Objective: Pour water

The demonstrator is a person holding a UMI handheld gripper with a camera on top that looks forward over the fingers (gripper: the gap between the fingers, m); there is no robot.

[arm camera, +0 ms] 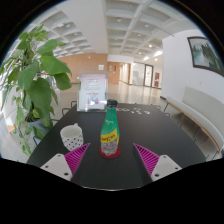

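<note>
A green bottle (110, 130) with a dark cap and a yellow and white label stands upright on a red coaster (109, 153) on the dark table (120, 172). A white patterned cup (71, 137) stands on the table to the bottle's left. My gripper (112, 158) is open and empty. Its two fingers with pink pads (73, 157) lie wide apart. The bottle stands just ahead of them, in line with the gap, with clear room on both sides.
A large green plant (33, 80) stands at the table's left side behind the cup. A white sign or box (92, 92) stands beyond the table's far end. A white bench (195, 105) runs along the right wall.
</note>
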